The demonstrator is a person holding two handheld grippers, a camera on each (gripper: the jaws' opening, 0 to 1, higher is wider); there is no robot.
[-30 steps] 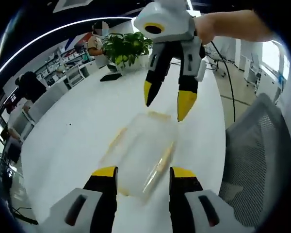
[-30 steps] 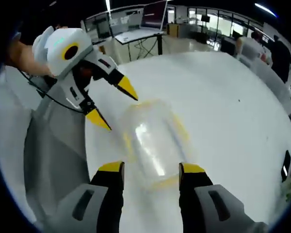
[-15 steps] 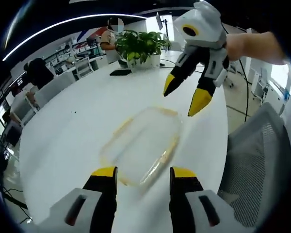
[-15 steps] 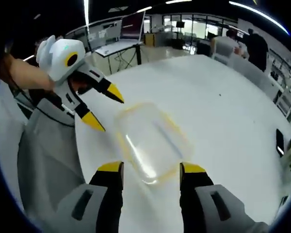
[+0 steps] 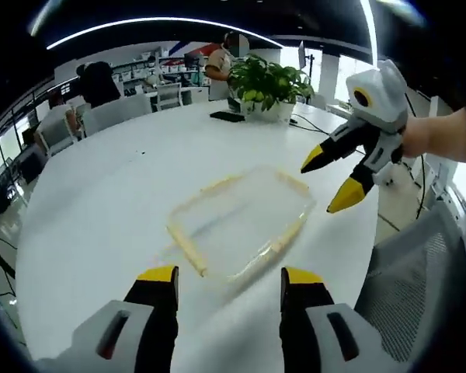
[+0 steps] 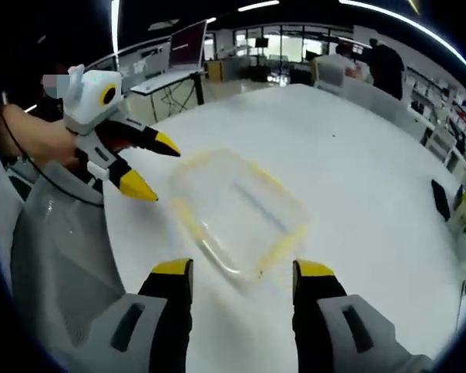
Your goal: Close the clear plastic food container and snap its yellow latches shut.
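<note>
A clear plastic food container (image 5: pixel 241 221) with yellow latches along its rim lies flat on the white table (image 5: pixel 109 194); its lid looks to be on. My left gripper (image 5: pixel 227 281) is open, its yellow tips just short of the container's near edge. Beyond the container's far right corner the right gripper (image 5: pixel 332 183) hangs open in the air, held by a hand. In the right gripper view the same container (image 6: pixel 237 214) lies ahead of my open right gripper (image 6: pixel 241 273), and the left gripper (image 6: pixel 149 165) hovers open at the container's left side.
A potted plant (image 5: pixel 270 78) and a dark phone (image 5: pixel 227 116) sit at the table's far end. A grey mesh chair (image 5: pixel 408 287) stands by the table edge at right. Several people sit at desks behind. A monitor (image 6: pixel 185 39) stands on a far desk.
Both grippers have pulled back and apart from the container. The right gripper has moved off to the container's side and lower. Both stay open; the container has not moved on the table.
</note>
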